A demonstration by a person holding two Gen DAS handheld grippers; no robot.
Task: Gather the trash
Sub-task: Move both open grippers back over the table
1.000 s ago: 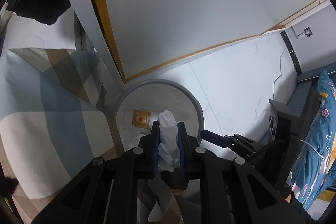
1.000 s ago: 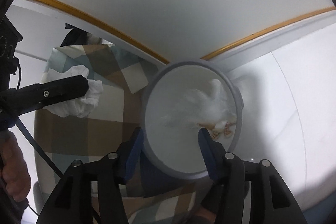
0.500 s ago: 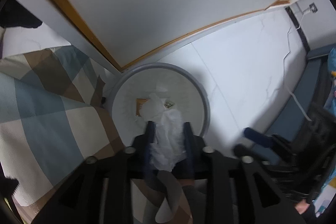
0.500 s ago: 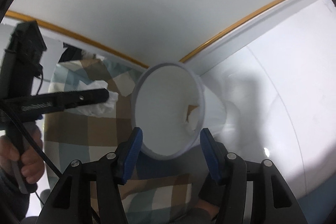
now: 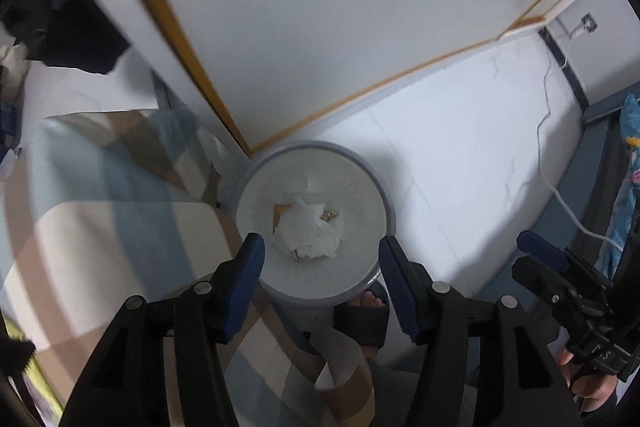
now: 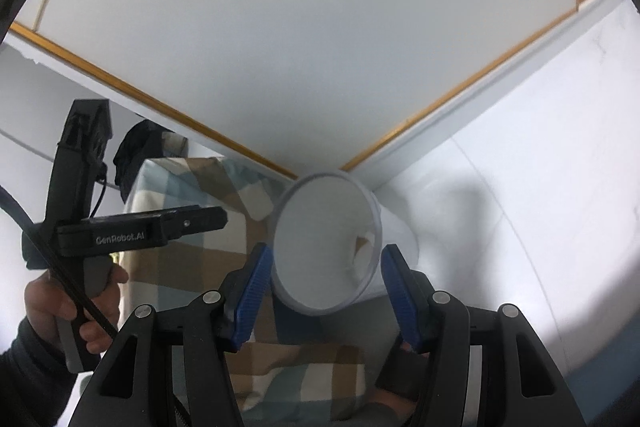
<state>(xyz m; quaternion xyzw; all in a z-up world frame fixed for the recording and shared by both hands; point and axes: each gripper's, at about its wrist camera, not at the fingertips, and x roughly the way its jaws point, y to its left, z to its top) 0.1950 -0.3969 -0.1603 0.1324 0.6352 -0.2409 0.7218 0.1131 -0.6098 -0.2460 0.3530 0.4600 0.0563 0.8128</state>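
A round bin with a grey rim [image 5: 384, 195] and white liner stands on the floor in the wall corner beside the bed. Crumpled white tissue [image 5: 312, 231] lies inside it on top of an orange wrapper [image 5: 280, 211]. My left gripper [image 5: 322, 281] is open and empty, held above the bin's near edge. In the right wrist view the bin [image 6: 372, 205] appears tilted, with a bit of the tissue [image 6: 366, 251] showing. My right gripper [image 6: 326, 297] is open and empty, just in front of the bin. The left gripper [image 6: 218, 218] shows at left there, held in a hand.
A checked blue, brown and cream bed cover [image 5: 120, 211] lies left of the bin. White wall panels with an orange trim [image 5: 192, 67] meet behind it. A white cable [image 5: 560, 195] runs over the white floor. A sandalled foot [image 5: 366, 311] stands near the bin.
My left gripper has opened and the tissue it held has dropped into the bin. My right gripper has drawn back, so the bin looks smaller.
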